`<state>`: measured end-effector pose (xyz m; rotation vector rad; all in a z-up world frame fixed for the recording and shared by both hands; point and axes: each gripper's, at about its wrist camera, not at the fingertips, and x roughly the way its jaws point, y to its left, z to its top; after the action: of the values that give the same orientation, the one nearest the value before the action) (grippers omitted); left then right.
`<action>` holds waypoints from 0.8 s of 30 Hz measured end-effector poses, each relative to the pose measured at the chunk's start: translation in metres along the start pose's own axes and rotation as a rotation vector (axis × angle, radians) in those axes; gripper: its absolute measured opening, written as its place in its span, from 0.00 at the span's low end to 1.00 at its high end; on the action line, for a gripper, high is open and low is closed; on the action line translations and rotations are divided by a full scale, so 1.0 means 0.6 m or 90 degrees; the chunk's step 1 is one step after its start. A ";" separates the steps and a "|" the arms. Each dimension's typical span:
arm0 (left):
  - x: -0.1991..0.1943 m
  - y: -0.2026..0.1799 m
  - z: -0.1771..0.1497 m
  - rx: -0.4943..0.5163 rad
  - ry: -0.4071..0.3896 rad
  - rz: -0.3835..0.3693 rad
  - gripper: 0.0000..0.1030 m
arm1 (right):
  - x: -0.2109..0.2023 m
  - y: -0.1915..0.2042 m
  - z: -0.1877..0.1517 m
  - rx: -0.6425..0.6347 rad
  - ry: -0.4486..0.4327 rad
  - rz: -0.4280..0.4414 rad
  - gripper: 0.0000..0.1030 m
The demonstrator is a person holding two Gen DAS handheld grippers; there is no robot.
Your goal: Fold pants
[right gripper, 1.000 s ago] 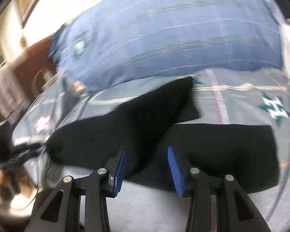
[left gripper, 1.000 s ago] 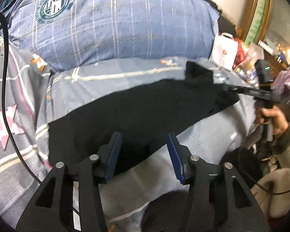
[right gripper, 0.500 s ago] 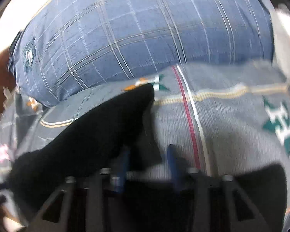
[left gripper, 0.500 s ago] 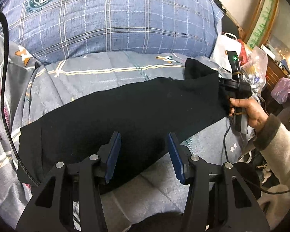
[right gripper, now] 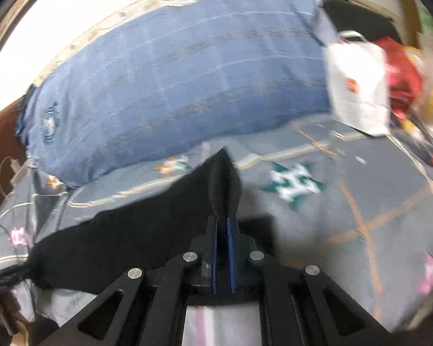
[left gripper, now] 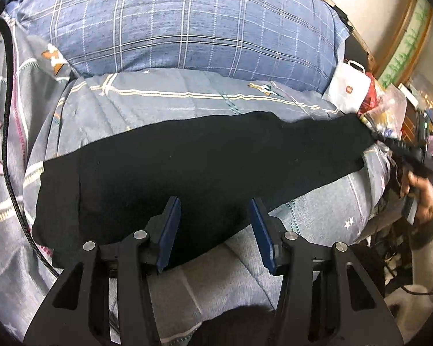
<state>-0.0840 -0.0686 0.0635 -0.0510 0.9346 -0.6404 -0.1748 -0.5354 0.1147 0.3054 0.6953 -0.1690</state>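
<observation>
One fold remains: my right fingers point(right gripper: 222, 225) pinch the black fabric pants point(left gripper: 187, 173) at three o'clock; left fingers point(left gripper: 213, 230) stand apart, empty.

Black pants point(left gripper: 205, 158), blue plaid pillow point(left gripper: 187, 26), grey striped bedcover point(left gripper: 170, 98).

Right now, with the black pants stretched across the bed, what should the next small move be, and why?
Probably bring the left gripper down and close it on the pants beneath it. Its jaws are open with nothing between them, while the right gripper, jaws just closed, already pinches the other end.
</observation>
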 end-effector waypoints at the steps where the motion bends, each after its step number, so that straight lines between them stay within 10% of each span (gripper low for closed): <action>1: -0.001 0.000 -0.001 -0.001 -0.001 0.001 0.48 | 0.001 -0.012 -0.009 0.007 0.008 -0.011 0.03; 7: -0.012 0.000 -0.012 -0.002 -0.003 0.016 0.48 | 0.075 -0.036 -0.062 0.000 0.103 -0.084 0.03; 12: -0.036 0.028 -0.020 -0.020 -0.010 0.039 0.48 | 0.044 -0.054 -0.062 0.076 0.055 -0.054 0.06; 16: -0.057 0.063 -0.025 -0.061 -0.030 0.054 0.61 | 0.053 -0.040 -0.055 0.044 0.061 -0.062 0.34; 24: -0.075 0.107 -0.037 -0.121 -0.036 0.072 0.63 | 0.118 -0.005 -0.030 -0.054 0.077 -0.079 0.34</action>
<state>-0.0884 0.0131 0.0632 -0.1839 0.9342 -0.4425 -0.1328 -0.5360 0.0548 0.1931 0.8399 -0.2401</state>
